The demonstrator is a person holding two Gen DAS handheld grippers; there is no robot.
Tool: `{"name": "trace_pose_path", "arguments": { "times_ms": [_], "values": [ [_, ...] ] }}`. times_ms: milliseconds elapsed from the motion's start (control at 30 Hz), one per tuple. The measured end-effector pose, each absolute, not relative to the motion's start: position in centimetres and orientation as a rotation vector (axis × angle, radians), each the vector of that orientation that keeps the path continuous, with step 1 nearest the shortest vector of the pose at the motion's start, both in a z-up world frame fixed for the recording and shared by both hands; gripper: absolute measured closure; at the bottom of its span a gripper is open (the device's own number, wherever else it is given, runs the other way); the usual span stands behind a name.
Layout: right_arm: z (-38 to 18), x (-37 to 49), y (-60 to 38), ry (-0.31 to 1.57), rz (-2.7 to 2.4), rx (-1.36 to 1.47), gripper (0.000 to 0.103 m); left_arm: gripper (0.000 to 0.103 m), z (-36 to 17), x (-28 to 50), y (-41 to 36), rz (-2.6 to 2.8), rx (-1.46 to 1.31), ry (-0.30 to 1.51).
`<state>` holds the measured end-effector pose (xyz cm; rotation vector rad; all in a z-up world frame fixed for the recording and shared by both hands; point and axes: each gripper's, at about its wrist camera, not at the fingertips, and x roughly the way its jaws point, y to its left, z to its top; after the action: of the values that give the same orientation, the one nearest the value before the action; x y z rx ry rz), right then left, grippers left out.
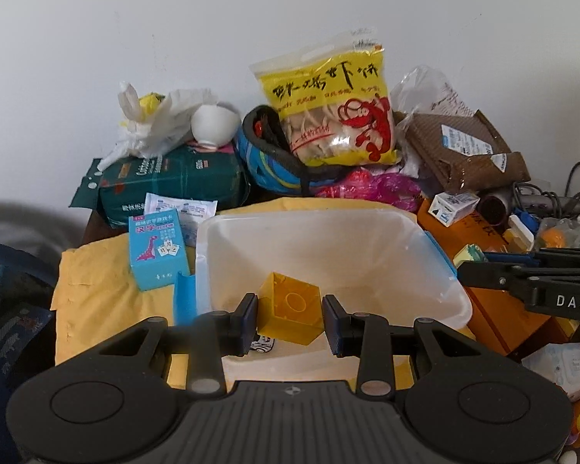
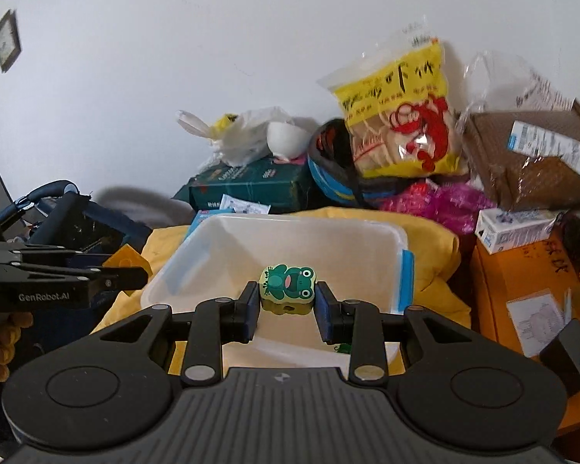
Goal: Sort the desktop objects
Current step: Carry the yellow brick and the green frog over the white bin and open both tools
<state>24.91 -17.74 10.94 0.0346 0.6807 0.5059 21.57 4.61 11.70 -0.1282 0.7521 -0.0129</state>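
Note:
My left gripper [image 1: 290, 319] is shut on a yellow hollow building block [image 1: 290, 311] and holds it over the near edge of a white plastic tub [image 1: 437, 266]. My right gripper [image 2: 287, 299] is shut on a small block with a green frog picture [image 2: 288, 288] and holds it over the same tub [image 2: 367, 239]. The right gripper shows at the right of the left wrist view [image 1: 464, 272]. The left gripper shows at the left of the right wrist view [image 2: 143, 274], with the yellow block [image 2: 125, 257] in it. The tub rests on a yellow cloth [image 1: 96, 286].
Behind the tub lie a yellow snack bag [image 1: 328, 108], a blue helmet [image 1: 274, 162], a green tissue pack [image 1: 174, 181], a white bowl [image 1: 214, 121], a brown parcel [image 1: 464, 147] and pink plastic [image 1: 375, 189]. A blue card box [image 1: 156, 253] stands left. Orange boxes [image 1: 495, 309] stand right.

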Motion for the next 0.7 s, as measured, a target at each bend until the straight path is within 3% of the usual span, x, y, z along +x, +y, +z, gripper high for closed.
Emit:
{"name": "trace_pose_path", "arguments": {
  "times_ms": [600,633,700],
  "values": [
    [9.1,29.5,-16.7,0.806,0.463,0.01,0.069,0.062,10.2,26.9,4.2,-0.009,-0.115,0.871],
    [8.9,29.7,-16.6,0.813,0.459,0.005,0.069,0.061,10.1,27.0,4.3,0.0,-0.114,0.871],
    [8.6,30.1,-16.7,0.831,0.452,0.004,0.068,0.044,9.9,27.1,4.5,0.021,-0.121,0.877]
  ]
}}
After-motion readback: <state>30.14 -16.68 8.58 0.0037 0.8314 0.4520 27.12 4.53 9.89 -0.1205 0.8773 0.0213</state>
